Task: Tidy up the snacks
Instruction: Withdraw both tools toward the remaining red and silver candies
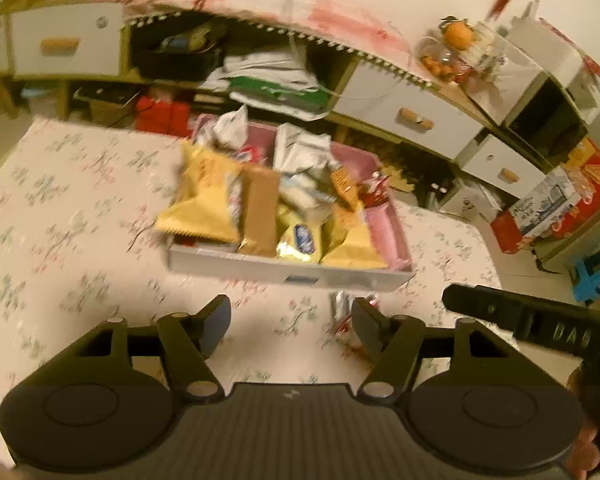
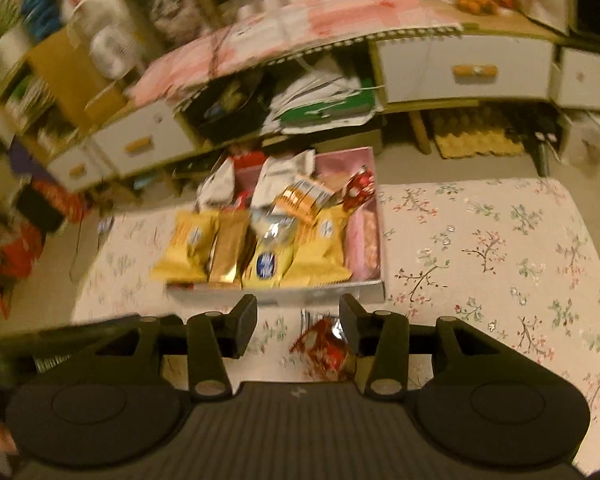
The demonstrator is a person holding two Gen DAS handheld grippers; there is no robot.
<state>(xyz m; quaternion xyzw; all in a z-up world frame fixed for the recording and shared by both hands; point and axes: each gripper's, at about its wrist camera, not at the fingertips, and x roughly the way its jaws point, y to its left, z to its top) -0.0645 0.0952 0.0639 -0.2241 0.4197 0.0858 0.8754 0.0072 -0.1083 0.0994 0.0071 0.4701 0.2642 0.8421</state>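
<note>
A shallow box (image 1: 288, 270) with a pink lining stands on the floral tablecloth, full of snack packets: yellow ones (image 1: 204, 196), a brown bar (image 1: 260, 212) and white wrappers. It also shows in the right wrist view (image 2: 284, 290). A red and silver snack packet (image 2: 326, 346) lies on the cloth in front of the box, between the fingers of my open right gripper (image 2: 298, 320), nearer the right finger. In the left wrist view the same packet (image 1: 342, 312) lies by the right finger of my open, empty left gripper (image 1: 290, 320).
A floral cloth (image 2: 500, 248) covers the table. Behind it stands a low cabinet with white drawers (image 1: 412, 116) and open shelves of papers. Boxes (image 1: 556, 208) and a blue stool (image 1: 596, 272) sit on the floor at right. The right gripper's body (image 1: 540, 324) reaches in from the right.
</note>
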